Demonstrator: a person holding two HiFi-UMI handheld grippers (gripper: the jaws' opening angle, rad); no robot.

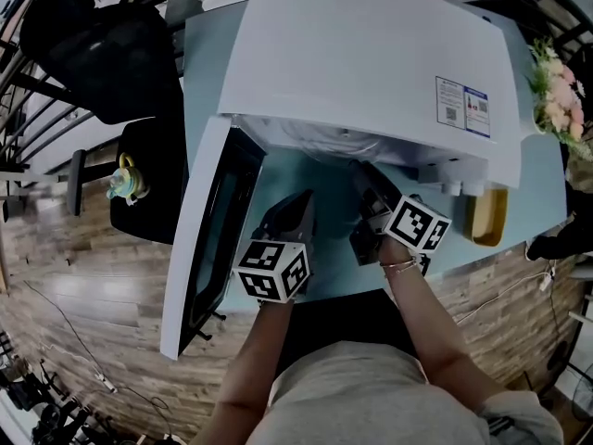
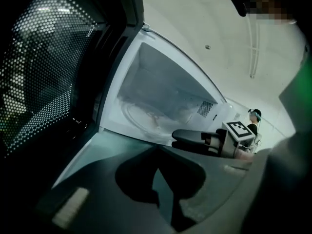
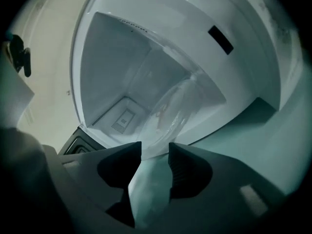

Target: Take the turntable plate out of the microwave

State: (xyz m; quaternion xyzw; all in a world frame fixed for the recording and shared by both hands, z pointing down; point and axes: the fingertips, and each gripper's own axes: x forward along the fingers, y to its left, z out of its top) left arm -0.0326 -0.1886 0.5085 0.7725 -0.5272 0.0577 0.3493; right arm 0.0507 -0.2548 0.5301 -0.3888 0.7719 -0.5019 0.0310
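Just inside the white microwave (image 1: 371, 54), clear turntable plate (image 3: 170, 112) flat on the cavity floor; door (image 1: 208, 248) swung wide. Sticker (image 1: 461, 108) on top, print too small to read. Right gripper (image 3: 155, 147) aimed at the plate's rim, jaws apart, empty; left gripper (image 2: 156, 150) alongside, tips together, empty; both low before the opening. Pale teal table (image 1: 542, 184); wood floor (image 1: 74, 286).

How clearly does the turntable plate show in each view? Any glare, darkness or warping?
Head view: strong fisheye bending, and the microwave roof covers most of the cavity. Left gripper view: dim, the turntable plate is only a faint pale ring and the door mesh is nearly black. Right gripper view: the clear plate shows a soft sheen against the white cavity, with a dark vignette in the corners.
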